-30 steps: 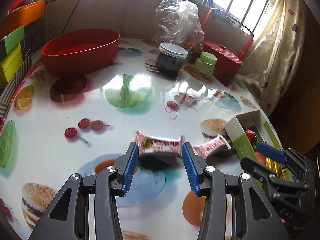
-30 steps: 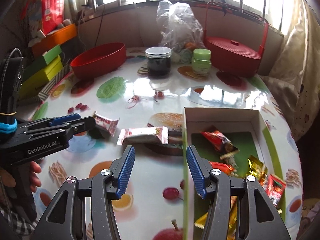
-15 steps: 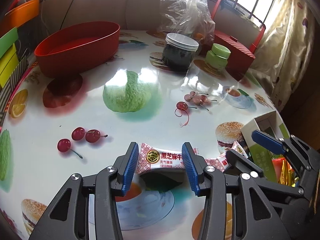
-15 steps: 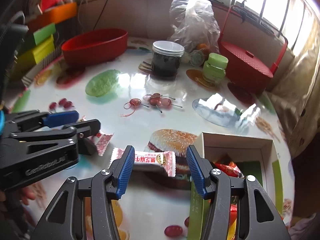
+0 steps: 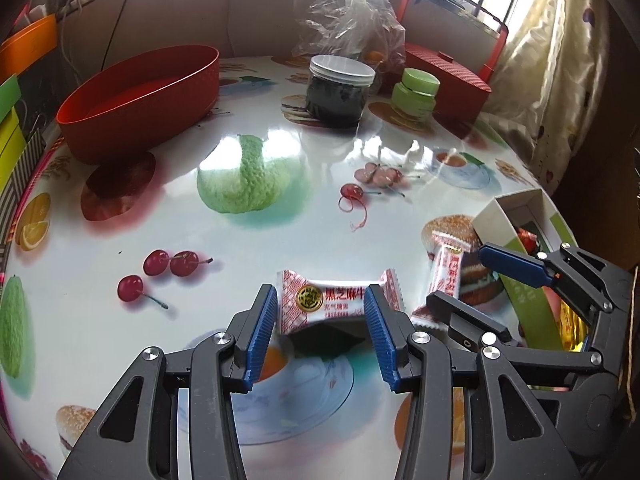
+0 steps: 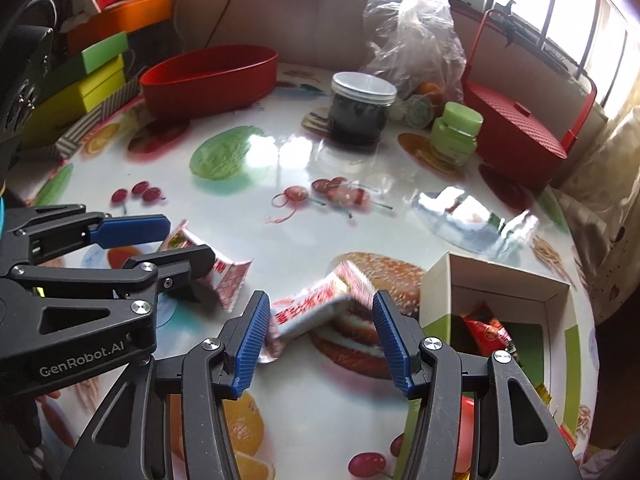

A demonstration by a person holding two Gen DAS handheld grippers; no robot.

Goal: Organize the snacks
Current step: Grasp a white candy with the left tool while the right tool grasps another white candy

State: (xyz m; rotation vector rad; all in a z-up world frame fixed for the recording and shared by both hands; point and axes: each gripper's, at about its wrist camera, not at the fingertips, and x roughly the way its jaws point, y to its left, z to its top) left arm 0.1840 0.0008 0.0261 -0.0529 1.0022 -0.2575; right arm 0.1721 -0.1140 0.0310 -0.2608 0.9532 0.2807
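Note:
A white and red candy packet [image 5: 332, 304] hangs just above the printed tablecloth [image 5: 280, 152], casting a shadow, with my left gripper [image 5: 319, 294] shut on its middle. Both crimped ends stick out past the blue pads. A second candy packet [image 6: 312, 312] lies tilted between the jaws of my right gripper [image 6: 320, 298], which stands open. Its lower end is against the left pad [image 6: 252, 340]. In the left wrist view this second candy packet [image 5: 448, 268] stands on end between the right gripper's [image 5: 460, 276] fingers. An open white and green box [image 6: 496, 280] with several wrapped snacks sits just right.
At the back stand a red oval tub [image 5: 140, 100], a dark jar with a white lid [image 5: 340, 92], a small green jar [image 5: 416, 92], a red handled basket [image 6: 520, 128] and a clear plastic bag [image 5: 348, 12]. Coloured boxes [image 6: 88, 80] are stacked at the far left.
My right gripper has moved left from over the box and down around the second candy, which now tilts between its jaws. The left gripper keeps its candy and has rolled slightly.

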